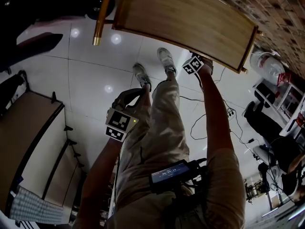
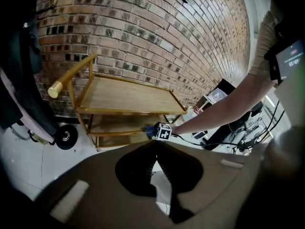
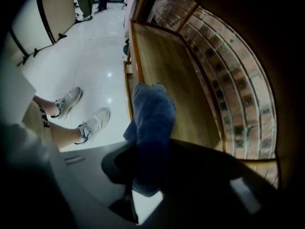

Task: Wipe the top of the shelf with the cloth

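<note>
1. The cloth (image 3: 151,132) is blue, thick and bunched, standing mid-frame in the right gripper view; the right gripper (image 3: 145,163) has its jaws clamped on it.
2. The left gripper (image 2: 154,149) shows its jaws pressed together with nothing between them.
3. The cloth rises at the near rail of the wooden shelf (image 3: 176,75); its railed top runs up-frame; the brick wall (image 3: 233,94) is right; the white floor (image 3: 81,56) is left.
</note>
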